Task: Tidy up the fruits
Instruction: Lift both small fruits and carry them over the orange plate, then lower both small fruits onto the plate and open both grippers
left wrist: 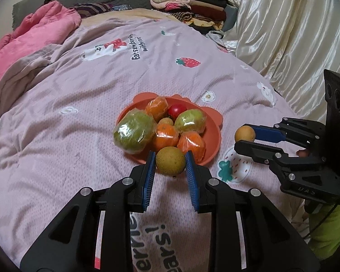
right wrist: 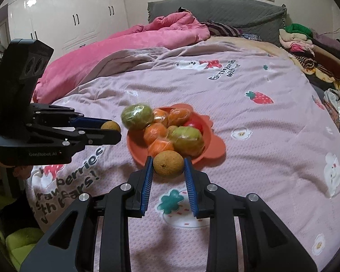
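Now you hold one brown fruit in each gripper: left gripper [left wrist: 170, 161] and right gripper [right wrist: 168, 163] both clamped, just short of the orange plate [right wrist: 215, 151] on the bed. Next, carry them over its heap and release gently.

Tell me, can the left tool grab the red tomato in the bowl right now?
Probably not yet. The left tool is already shut on a brownish round fruit, so it has no room. The red tomato also sits at the bowl's back, hemmed in by wrapped oranges and a wrapped green fruit.
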A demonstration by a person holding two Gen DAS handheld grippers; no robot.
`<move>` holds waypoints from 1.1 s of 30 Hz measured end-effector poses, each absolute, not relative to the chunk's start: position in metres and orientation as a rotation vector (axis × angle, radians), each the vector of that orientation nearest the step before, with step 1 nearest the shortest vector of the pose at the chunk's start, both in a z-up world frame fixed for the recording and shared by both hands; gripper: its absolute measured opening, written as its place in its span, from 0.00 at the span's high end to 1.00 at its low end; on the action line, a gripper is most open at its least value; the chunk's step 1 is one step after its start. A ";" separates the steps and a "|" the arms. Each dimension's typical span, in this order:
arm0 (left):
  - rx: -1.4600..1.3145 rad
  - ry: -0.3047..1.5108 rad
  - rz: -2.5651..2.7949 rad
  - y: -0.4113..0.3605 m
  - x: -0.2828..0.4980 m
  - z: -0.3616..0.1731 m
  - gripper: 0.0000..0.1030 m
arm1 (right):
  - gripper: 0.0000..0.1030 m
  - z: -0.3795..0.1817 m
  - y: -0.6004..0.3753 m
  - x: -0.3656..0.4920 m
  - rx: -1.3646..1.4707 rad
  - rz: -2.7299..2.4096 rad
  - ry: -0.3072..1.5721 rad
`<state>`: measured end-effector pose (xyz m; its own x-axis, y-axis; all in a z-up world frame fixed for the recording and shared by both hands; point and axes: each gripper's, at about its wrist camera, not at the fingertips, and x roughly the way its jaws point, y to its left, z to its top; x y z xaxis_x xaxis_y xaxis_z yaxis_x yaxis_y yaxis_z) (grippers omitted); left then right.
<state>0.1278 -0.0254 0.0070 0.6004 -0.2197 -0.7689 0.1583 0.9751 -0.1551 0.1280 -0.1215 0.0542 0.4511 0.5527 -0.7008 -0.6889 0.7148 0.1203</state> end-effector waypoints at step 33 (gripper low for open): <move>-0.070 0.941 -0.225 -0.029 0.151 -0.016 0.81 | 0.75 0.029 -0.105 0.161 -0.201 0.776 0.837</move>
<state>0.1513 -0.0287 -0.0162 0.5675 -0.2216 -0.7930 0.1607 0.9744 -0.1572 0.1606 -0.1049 0.0293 0.4182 0.5386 -0.7314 -0.6890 0.7128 0.1309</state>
